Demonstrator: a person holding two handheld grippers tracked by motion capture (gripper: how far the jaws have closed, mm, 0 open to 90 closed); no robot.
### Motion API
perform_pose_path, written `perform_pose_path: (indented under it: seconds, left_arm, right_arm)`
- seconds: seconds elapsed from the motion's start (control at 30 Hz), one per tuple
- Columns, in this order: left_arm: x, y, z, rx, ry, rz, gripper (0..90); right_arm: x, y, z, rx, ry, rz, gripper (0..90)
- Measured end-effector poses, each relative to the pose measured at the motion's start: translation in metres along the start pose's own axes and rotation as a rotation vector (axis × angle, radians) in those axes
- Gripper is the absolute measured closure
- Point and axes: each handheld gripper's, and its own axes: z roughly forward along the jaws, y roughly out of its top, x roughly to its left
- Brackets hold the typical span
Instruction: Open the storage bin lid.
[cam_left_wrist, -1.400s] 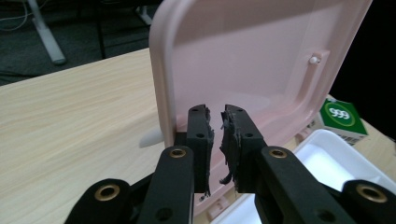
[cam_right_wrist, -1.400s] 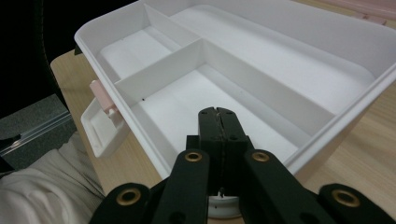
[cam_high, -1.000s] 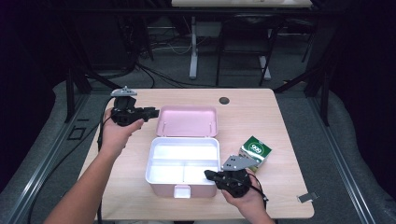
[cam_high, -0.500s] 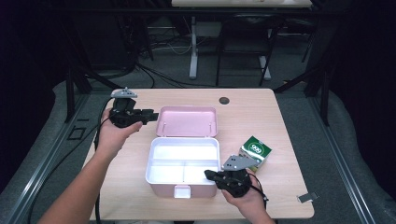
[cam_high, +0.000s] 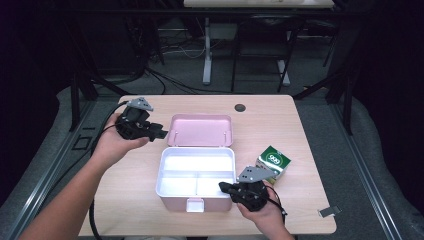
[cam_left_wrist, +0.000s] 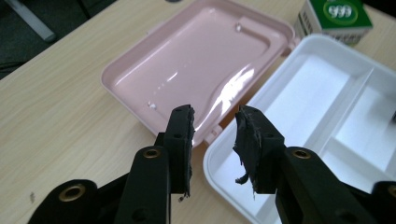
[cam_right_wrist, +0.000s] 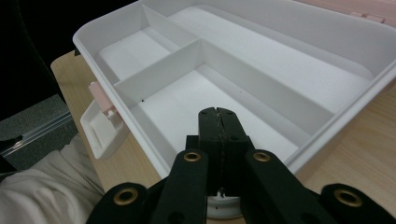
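A pink lunch box stands open mid-table. Its lid (cam_high: 201, 130) (cam_left_wrist: 196, 70) lies flat behind the white divided base (cam_high: 196, 172) (cam_left_wrist: 327, 102) (cam_right_wrist: 261, 60), and the compartments are empty. My left gripper (cam_high: 159, 133) (cam_left_wrist: 215, 123) hovers at the lid's left side near the hinge. Its jaws have just been opening and stand open with nothing between them. My right gripper (cam_high: 223, 187) (cam_right_wrist: 218, 112) is shut, with its tips over the base's front right compartment. A green and white carton (cam_high: 273, 163) (cam_left_wrist: 334, 16) stands right of the box.
The box's front latch (cam_high: 195, 205) (cam_right_wrist: 100, 123) points toward the near table edge. A black round grommet (cam_high: 240, 107) sits at the back of the wooden table (cam_high: 125, 200). A small grey object (cam_high: 327, 211) lies off the table's right edge.
The left gripper's jaws look slightly wider apart beside the lid. The right hand and the box have not moved.
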Motion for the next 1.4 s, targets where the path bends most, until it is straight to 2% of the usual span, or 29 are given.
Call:
perform_pose_path:
  seconds: [0.1, 0.13, 0.17, 0.3, 0.37, 0.4, 0.6, 0.7, 0.8, 0.83, 1.0, 1.07, 1.4]
  left_arm:
    - [-0.004, 0.004, 0.002, 0.052, -0.009, 0.048, 67.6]
    - [-0.006, 0.006, 0.003, 0.088, -0.020, 0.079, 67.8]
    - [-0.006, 0.006, 0.003, 0.088, -0.020, 0.079, 68.2]
    - [-0.012, 0.011, 0.008, 0.177, -0.033, 0.154, 70.0]
    - [-0.016, 0.012, 0.010, 0.199, -0.042, 0.164, 71.7]
    - [-0.017, 0.013, 0.010, 0.223, -0.050, 0.187, 72.2]
    - [-0.028, 0.018, 0.017, 0.302, -0.081, 0.258, 74.3]
    - [-0.033, 0.020, 0.020, 0.317, -0.094, 0.286, 74.9]
    - [-0.038, 0.022, 0.027, 0.359, -0.095, 0.331, 75.4]
    - [-0.039, 0.022, 0.028, 0.364, -0.092, 0.332, 75.4]
    - [-0.045, 0.024, 0.036, 0.407, -0.105, 0.397, 75.6]
    - [-0.051, 0.027, 0.041, 0.434, -0.113, 0.437, 75.7]
    - [-0.065, 0.033, 0.054, 0.485, -0.138, 0.492, 75.6]
  right_arm:
    - [0.000, 0.001, 0.000, 0.004, 0.004, 0.001, 89.5]
    - [-0.001, 0.001, 0.000, 0.002, 0.008, 0.001, 89.4]
    - [-0.001, 0.001, 0.000, 0.002, 0.008, 0.001, 89.4]
    - [0.000, 0.001, 0.000, 0.004, 0.006, 0.002, 89.2]
    - [0.000, 0.000, 0.000, 0.004, 0.007, 0.002, 89.2]
    - [0.000, 0.000, 0.000, 0.004, 0.006, 0.005, 89.2]
    - [0.000, 0.000, 0.000, 0.001, 0.007, 0.006, 88.9]
    - [0.000, 0.000, 0.000, 0.002, 0.000, 0.003, 88.9]
    - [0.000, 0.000, 0.000, 0.003, 0.002, 0.005, 88.5]
    - [0.000, 0.001, 0.000, 0.002, 0.005, 0.007, 87.9]
    - [0.002, 0.002, -0.001, 0.000, 0.009, 0.006, 86.7]
    - [0.002, 0.002, -0.003, -0.003, 0.009, 0.006, 86.1]
    - [-0.002, 0.004, -0.011, -0.025, -0.005, 0.024, 84.5]
